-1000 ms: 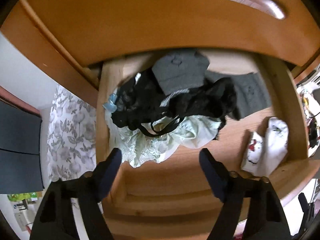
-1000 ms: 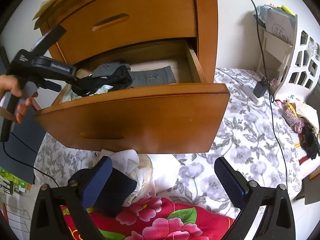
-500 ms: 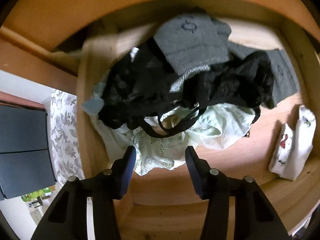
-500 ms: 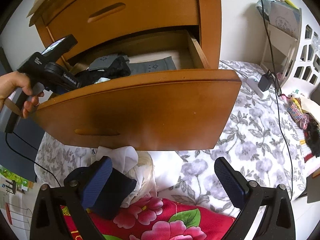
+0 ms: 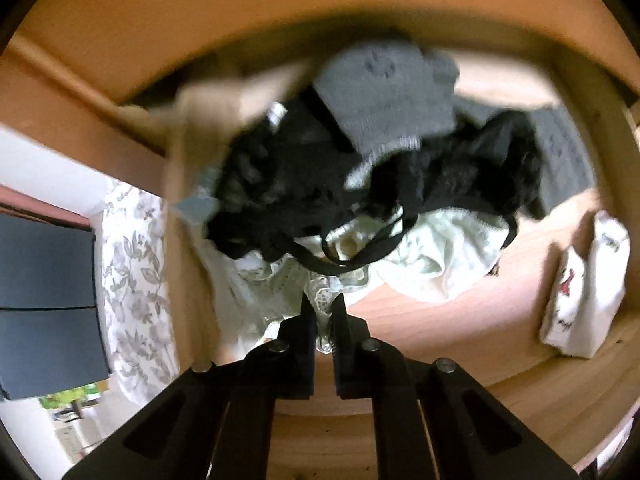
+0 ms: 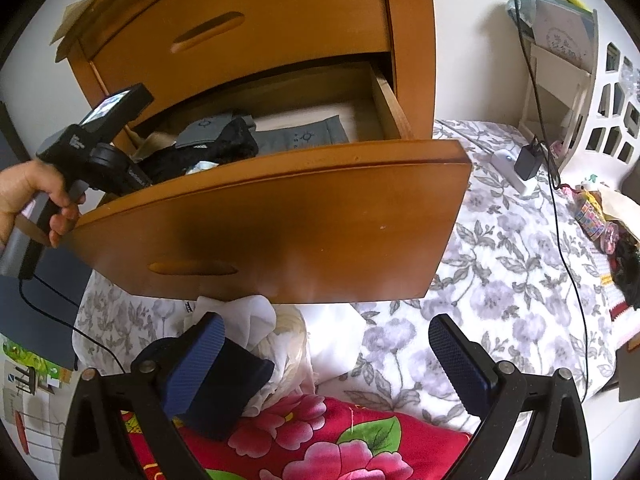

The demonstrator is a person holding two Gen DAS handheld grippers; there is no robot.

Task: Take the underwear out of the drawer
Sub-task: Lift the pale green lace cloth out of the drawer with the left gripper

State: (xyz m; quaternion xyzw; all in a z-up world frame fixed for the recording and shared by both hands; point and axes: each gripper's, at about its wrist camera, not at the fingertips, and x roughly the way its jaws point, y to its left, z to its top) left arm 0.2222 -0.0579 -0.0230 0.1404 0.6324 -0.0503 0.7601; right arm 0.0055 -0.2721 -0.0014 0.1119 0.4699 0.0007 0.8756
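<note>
- We see the left gripper (image 5: 323, 312) pointing down into the open drawer (image 6: 280, 216); its jaws have just been closing and now pinch the lace edge of the pale green underwear (image 5: 432, 260) between them.
- The pale green underwear lies on the drawer floor toward the front left, partly under a tangle of black underwear (image 5: 360, 188) whose thin straps loop over it.
- A grey sock (image 5: 384, 92) rests on top of the black pile, toward the back of the drawer, and this part of the left wrist view is blurred.
- A second grey piece (image 5: 564, 160) lies flat at the back right of the drawer.
- Folded white socks with a small red print (image 5: 580, 288) stand at the right side of the drawer, well apart from the pile.
- From the right wrist view, we see a hand (image 6: 28, 196) holding the left gripper's handle at the left front corner of the drawer, with the tool reaching over the edge.
- The right gripper (image 6: 324, 356) has its jaws wide apart and holds nothing; it hangs below the drawer front, above the bed.
- Under its left finger (image 6: 196, 360) there is a dark blue cloth (image 6: 228, 392) on white garments (image 6: 256, 320) and a red flowered blanket (image 6: 304, 440).
- The flowered grey bedsheet (image 6: 500, 272) spreads to the right, with a black charger (image 6: 528, 162) and its cable on it.
</note>
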